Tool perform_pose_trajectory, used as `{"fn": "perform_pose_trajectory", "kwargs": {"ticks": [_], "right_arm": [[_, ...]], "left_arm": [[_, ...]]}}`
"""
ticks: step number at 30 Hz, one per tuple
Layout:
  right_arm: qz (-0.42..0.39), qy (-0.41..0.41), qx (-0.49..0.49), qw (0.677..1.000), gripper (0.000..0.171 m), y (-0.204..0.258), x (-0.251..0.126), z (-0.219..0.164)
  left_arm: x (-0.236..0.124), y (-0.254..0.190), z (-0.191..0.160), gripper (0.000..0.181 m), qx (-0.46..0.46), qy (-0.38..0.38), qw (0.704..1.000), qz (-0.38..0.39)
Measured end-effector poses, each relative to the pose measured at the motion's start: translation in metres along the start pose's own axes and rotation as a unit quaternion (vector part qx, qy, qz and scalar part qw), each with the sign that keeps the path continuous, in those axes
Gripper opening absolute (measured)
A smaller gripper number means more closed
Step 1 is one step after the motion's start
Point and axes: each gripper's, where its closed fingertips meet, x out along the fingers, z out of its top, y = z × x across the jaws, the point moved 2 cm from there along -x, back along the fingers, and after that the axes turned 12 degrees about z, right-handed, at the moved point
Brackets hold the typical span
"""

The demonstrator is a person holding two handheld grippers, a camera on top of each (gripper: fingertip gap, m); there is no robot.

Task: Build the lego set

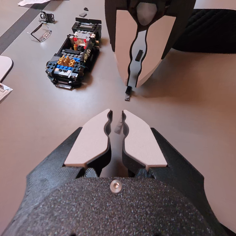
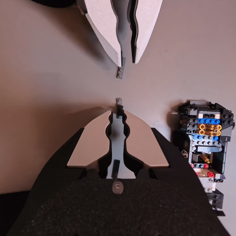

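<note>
A partly built black lego car [image 1: 72, 60] with blue and gold engine parts sits on the grey table [image 1: 51, 121]; it also shows in the right wrist view [image 2: 206, 140]. My left gripper [image 1: 116, 112] is slightly open just above the table, with a thin grey plate [image 1: 118, 126] lying loose between its fingers, close to the right one. My right gripper [image 2: 117, 112] faces it, slightly open, with its tips at a grey plate with a black brick on it [image 2: 119, 108]. A black tile [image 2: 115, 167] lies on the table under the right gripper.
A clear windscreen piece [image 1: 40, 33], a small black and clear sub-assembly [image 1: 47, 17] and two small tiles [image 1: 83, 15] lie behind the car. An instruction booklet [image 1: 3, 92] is at the left edge. Dark fabric [image 1: 210, 30] lies at the far right. One gripper's finger ends stand about 6 cm off the other's.
</note>
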Motion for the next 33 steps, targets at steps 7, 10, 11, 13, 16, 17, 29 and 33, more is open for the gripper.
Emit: {"fn": "perform_pose_trajectory", "kwargs": {"ticks": [7,10,11,13,16,17,29,33], "right_arm": [[0.006,0.005,0.011,1.0,0.014,-0.005,0.007,-0.004],[0.011,0.015,0.007,1.0,0.013,-0.006,0.009,-0.004],[0.013,0.019,0.007,1.0,0.013,-0.006,0.01,-0.004],[0.017,0.026,0.009,0.999,0.013,-0.006,0.011,-0.006],[0.023,0.027,0.014,0.999,0.013,-0.005,0.011,-0.007],[0.021,0.028,0.013,0.999,0.013,-0.005,0.01,-0.007],[0.024,0.015,0.027,0.999,0.008,-0.005,0.01,-0.01],[0.025,0.013,0.027,0.999,0.008,-0.004,0.008,-0.01]], "left_arm": [[0.003,-0.004,-0.003,0.014,0.006,0.007,1.0,-0.005],[0.002,-0.003,-0.003,0.013,0.003,0.007,1.0,-0.006],[0.003,-0.003,-0.003,0.013,0.003,0.007,1.0,-0.006],[0.003,-0.004,-0.003,0.013,0.004,0.007,1.0,-0.008],[0.004,-0.005,-0.004,0.013,0.006,0.01,1.0,-0.009],[0.004,-0.005,-0.004,0.013,0.006,0.01,1.0,-0.01],[0.004,-0.006,-0.004,0.013,0.005,0.01,1.0,-0.014],[0.003,-0.011,-0.001,0.015,0.017,-0.003,1.0,-0.021]]}}
